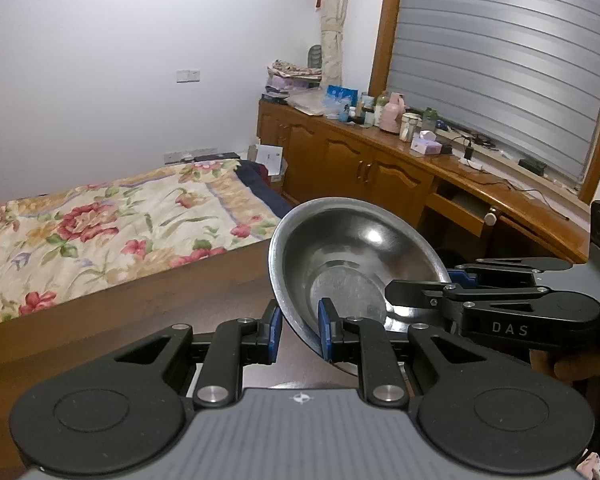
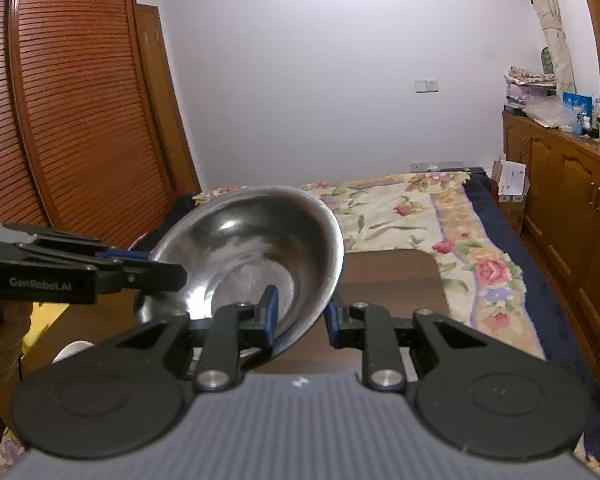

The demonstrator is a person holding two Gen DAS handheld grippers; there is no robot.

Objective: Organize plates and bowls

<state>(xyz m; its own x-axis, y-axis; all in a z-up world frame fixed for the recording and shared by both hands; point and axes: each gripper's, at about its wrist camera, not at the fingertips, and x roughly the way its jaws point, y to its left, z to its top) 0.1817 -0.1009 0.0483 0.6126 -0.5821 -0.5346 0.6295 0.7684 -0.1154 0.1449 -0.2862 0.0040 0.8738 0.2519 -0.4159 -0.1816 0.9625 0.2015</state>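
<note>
A steel bowl (image 1: 352,256) hangs tilted above the dark wooden table (image 1: 220,292), held from two sides. In the left wrist view my left gripper (image 1: 300,332) is shut on its near left rim, one blue pad inside the bowl and one outside. My right gripper (image 1: 420,292) comes in from the right and clamps the opposite rim. The right wrist view shows the same bowl (image 2: 252,240) with my right gripper (image 2: 300,314) astride its right rim and my left gripper (image 2: 160,272) pinching its left edge. A white rounded object (image 2: 72,350) lies low under the bowl, mostly hidden.
A bed with a floral cover (image 1: 100,224) lies just beyond the table's far edge. Wooden cabinets (image 1: 360,160) with bottles and boxes on top run along the right wall under a shuttered window. A louvred wardrobe (image 2: 80,100) stands to the left. A hand (image 1: 572,368) holds the right gripper.
</note>
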